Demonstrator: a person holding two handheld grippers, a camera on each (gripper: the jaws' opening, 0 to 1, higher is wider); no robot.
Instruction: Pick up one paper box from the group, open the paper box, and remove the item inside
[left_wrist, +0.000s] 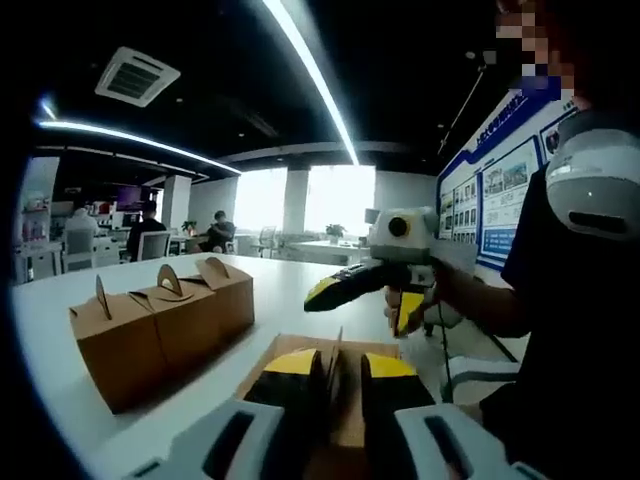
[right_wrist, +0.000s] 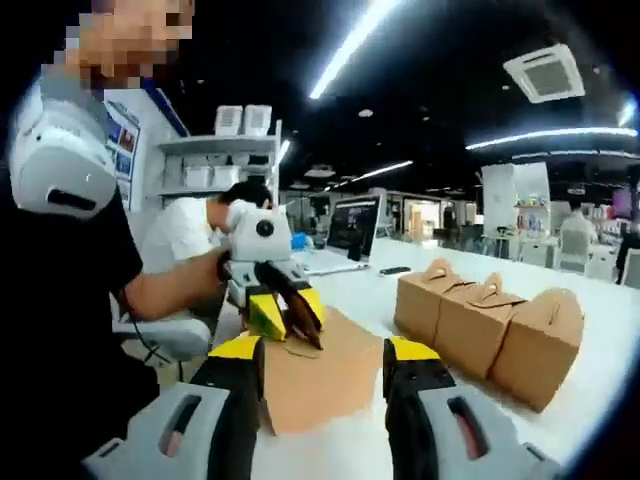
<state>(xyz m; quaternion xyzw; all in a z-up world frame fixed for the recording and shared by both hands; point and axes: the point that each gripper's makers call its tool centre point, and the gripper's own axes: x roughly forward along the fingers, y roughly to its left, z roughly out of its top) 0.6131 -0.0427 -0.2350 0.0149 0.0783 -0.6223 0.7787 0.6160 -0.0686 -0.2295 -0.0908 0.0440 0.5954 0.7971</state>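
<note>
Lying flat, the brown paper box (right_wrist: 325, 375) is pinched by the left tool (left_wrist: 340, 375); right tool (right_wrist: 322, 350) apart.

The left gripper (left_wrist: 345, 375) is rising from the bottom centre of the left gripper view, jaws nearly closed. The right gripper (right_wrist: 325, 362) is rising from the bottom of the right gripper view, jaws spread wide apart.

An open-plan office: long white tables (left_wrist: 300, 275), seated workers at desks (left_wrist: 218, 232), a laptop (right_wrist: 350, 230), shelving with storage bins (right_wrist: 215, 160), poster boards on the wall (left_wrist: 500, 195), strip lights (left_wrist: 310, 70) and ceiling air-conditioning vents (left_wrist: 137, 76).
</note>
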